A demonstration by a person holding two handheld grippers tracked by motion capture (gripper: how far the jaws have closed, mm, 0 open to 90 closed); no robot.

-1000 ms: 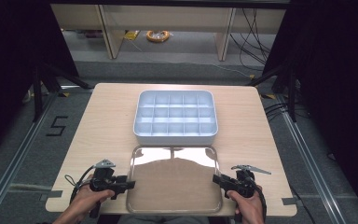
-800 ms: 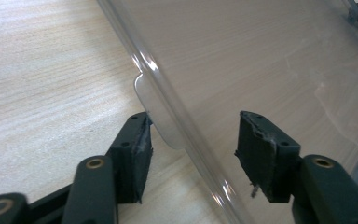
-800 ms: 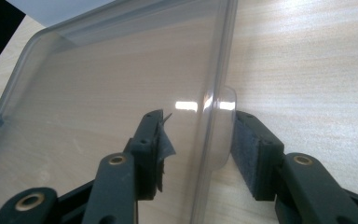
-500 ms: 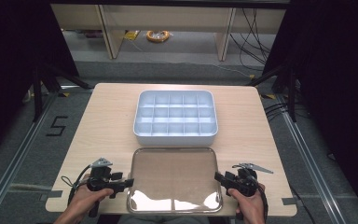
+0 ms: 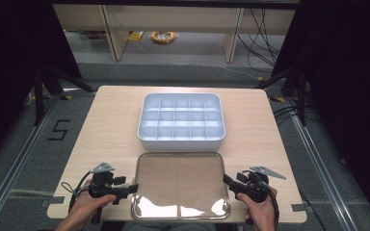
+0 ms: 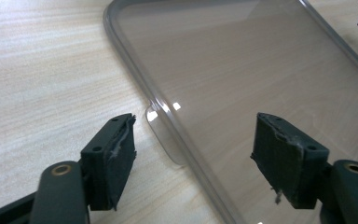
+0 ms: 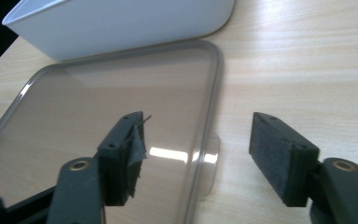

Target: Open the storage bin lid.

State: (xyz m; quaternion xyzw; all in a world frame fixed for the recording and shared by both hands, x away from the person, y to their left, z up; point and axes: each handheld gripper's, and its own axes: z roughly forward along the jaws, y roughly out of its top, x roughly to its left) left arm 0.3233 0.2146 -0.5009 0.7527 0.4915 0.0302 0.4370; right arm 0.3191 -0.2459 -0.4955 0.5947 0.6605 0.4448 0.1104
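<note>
A clear plastic lid [image 5: 180,185] lies flat on the table near its front edge, in front of a white compartment box [image 5: 181,120]. My left gripper [image 5: 134,187] is at the lid's left edge and my right gripper [image 5: 226,180] at its right edge. In the left gripper view the left gripper [image 6: 196,140] straddles the lid [image 6: 242,60] at its small tab [image 6: 161,135], and the pads stand off it. In the right gripper view the right gripper [image 7: 200,140] does the same over the lid [image 7: 112,93] and its tab [image 7: 209,163]. Both pairs of jaws have just been opening.
The wooden table [image 5: 101,125] has bare strips left and right of the box and lid. The white box [image 7: 121,23] sits just beyond the lid's far edge. Rails, cables and shelving stand on the floor around the table.
The lid, which both grippers held tilted up a second ago, has come down flat on the table. Both pairs of jaws have spread apart and let it go.
</note>
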